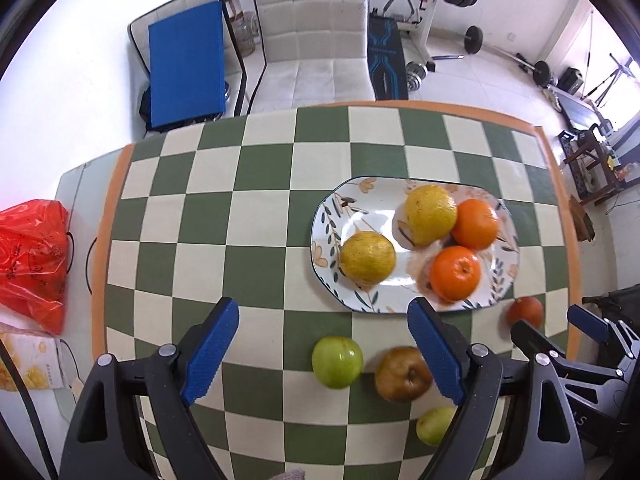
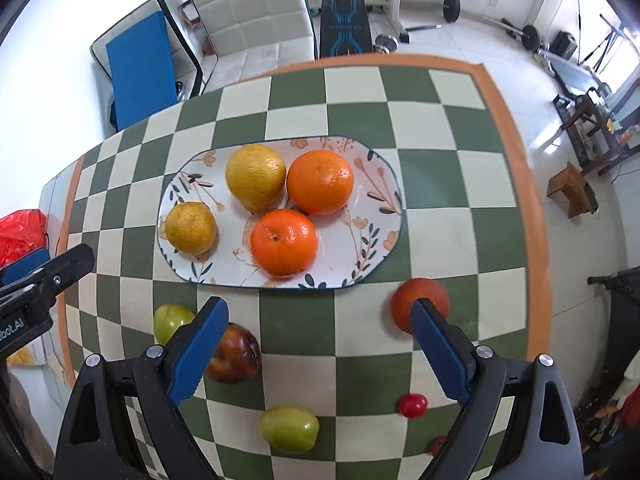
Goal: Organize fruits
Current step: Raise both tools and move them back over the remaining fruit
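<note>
— Where do we see the plate [image 2: 372,248]?

— Mid-table on the checkered cloth [image 2: 360,336], its long axis running left to right, holding two yellow fruits and two oranges [image 2: 284,242].

— And our grippers?

— We hold the left gripper [image 1: 324,346] and right gripper [image 2: 320,344] with jaws spread wide, empty, above loose green fruit [image 2: 289,428].
</note>
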The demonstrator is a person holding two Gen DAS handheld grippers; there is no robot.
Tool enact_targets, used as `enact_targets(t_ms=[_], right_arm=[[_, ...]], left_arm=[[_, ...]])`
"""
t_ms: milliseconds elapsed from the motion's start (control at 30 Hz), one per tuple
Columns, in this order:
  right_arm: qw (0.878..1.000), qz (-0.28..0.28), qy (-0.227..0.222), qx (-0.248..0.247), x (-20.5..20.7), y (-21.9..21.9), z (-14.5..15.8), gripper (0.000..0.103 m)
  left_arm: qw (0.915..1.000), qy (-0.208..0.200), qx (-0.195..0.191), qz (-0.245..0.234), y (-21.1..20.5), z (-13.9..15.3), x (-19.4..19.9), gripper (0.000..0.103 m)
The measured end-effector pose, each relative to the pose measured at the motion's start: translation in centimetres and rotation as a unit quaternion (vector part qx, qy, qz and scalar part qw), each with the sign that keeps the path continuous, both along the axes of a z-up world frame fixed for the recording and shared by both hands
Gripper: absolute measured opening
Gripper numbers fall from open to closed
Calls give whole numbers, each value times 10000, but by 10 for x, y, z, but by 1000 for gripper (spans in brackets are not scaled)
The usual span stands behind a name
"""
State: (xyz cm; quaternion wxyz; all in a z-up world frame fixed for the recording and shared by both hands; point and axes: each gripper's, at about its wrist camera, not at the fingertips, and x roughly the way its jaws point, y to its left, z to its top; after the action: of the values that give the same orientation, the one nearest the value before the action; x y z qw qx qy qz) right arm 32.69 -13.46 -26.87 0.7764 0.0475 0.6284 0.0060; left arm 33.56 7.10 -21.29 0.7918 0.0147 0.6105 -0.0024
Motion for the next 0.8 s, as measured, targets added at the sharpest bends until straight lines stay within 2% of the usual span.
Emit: enact_targets(t_ms=[433,633,800], right_arm=[[9977,16,-680,-47,-58,-6,77,95],[9952,33,-974,-84,-84,-6,110,95],[9945,-6,-1048,28,-98,-5,119,95]], left_arm=[[9981,-580,-95,-161,-8,60,-59,86],[9970,-752,-157,-106,-9,75,-80,86],[9963,-839,-153,-54,-8,82,-92,86]])
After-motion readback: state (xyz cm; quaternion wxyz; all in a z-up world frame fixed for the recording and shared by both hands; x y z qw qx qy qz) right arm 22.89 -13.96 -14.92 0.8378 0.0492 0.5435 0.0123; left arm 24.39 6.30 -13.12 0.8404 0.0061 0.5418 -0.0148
